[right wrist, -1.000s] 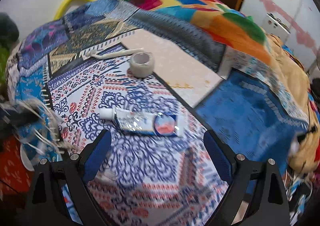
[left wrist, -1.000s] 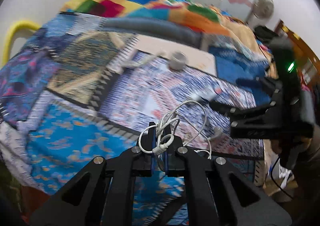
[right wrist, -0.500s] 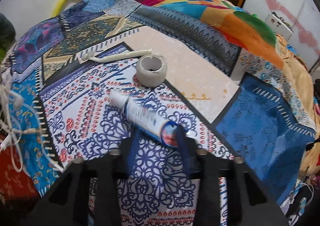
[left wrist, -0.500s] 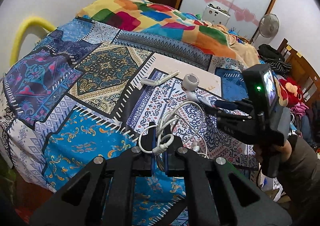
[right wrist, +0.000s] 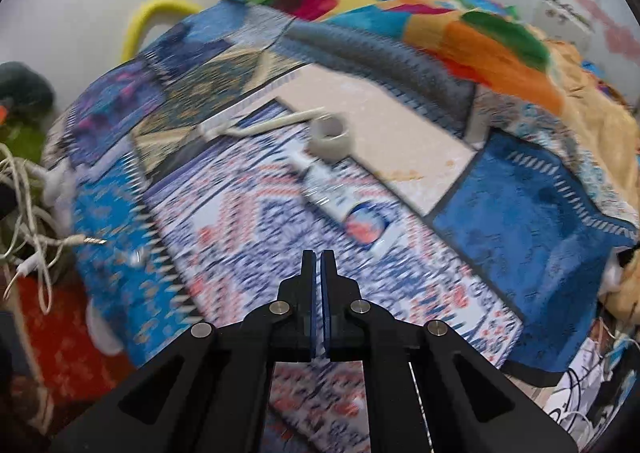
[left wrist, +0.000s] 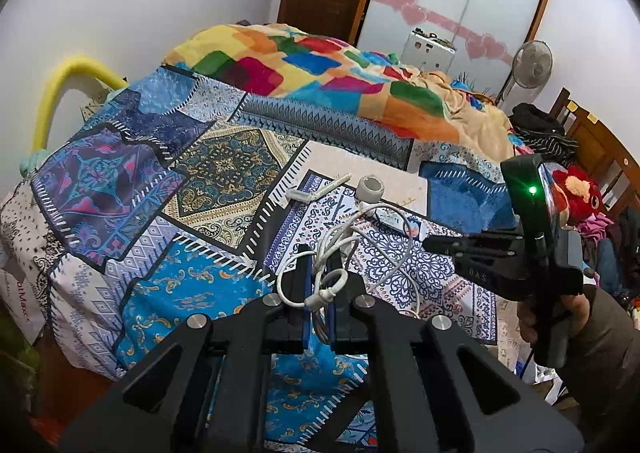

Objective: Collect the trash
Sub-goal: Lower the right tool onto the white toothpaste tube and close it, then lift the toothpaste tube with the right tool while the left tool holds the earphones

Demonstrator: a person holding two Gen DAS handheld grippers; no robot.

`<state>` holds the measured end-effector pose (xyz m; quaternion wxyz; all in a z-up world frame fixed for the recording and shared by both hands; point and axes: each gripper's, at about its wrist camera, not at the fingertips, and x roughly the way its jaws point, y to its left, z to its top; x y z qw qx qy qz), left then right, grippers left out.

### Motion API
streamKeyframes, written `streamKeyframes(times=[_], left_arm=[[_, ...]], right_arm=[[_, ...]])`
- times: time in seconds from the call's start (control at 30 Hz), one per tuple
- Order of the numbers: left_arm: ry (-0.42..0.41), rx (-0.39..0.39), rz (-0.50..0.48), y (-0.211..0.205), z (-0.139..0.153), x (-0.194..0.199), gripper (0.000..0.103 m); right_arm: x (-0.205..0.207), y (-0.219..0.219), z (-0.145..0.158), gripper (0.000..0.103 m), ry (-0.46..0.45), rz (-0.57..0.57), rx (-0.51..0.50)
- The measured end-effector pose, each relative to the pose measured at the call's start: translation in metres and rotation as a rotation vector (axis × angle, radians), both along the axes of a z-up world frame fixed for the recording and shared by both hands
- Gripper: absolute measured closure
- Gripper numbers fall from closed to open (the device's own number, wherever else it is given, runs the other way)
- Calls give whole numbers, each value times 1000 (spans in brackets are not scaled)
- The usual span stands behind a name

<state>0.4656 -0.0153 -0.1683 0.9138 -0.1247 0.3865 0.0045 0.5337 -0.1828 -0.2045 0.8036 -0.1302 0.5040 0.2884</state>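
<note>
I am looking across a bed (left wrist: 168,293) spread with patchwork covers in a bedroom, a wardrobe with pink hearts (left wrist: 452,9) and a standing fan (left wrist: 532,65) at the far wall. My right hand-held gripper (right wrist: 318,257) has just been closing, and its jaws are now sitting together with nothing between them: the tube (right wrist: 348,209) it was reaching for is still lying on the blue-and-white cover just beyond the tips (a missed grab, I judge), so that piece is needing a second try. My left hand-held gripper (left wrist: 318,273) is clamped on the tangled white cable (left wrist: 340,249), lifted clear of the bed. The tape roll (left wrist: 370,187) and a white stick (left wrist: 320,191) are waiting farther back.
</note>
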Motion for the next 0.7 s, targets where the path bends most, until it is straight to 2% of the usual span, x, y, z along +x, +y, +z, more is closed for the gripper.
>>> streamKeyframes(times=[0.03, 0.1, 0.17, 0.43, 0.57, 0.63, 0.7], left_arm=[[-2, -2, 3, 1, 1, -1, 98], [-3, -5, 12, 3, 0, -2, 98], [1, -11, 19, 5, -3, -2, 98], [31, -16, 23, 15, -21, 7, 98], [38, -22, 21, 19, -27, 12, 98], [38, -25, 22, 20, -30, 13, 98], [41, -31, 21, 21, -32, 14, 98]], right_arm=[[2, 0, 0, 91, 22, 1, 7], [5, -1, -2, 54, 30, -13, 9], [13, -2, -2, 45, 5, -34, 25], [52, 15, -26, 45, -3, -27, -15], [59, 25, -38, 46, -9, -1, -45], [56, 28, -38, 54, -37, 8, -58], [54, 29, -38, 70, -57, 11, -73]])
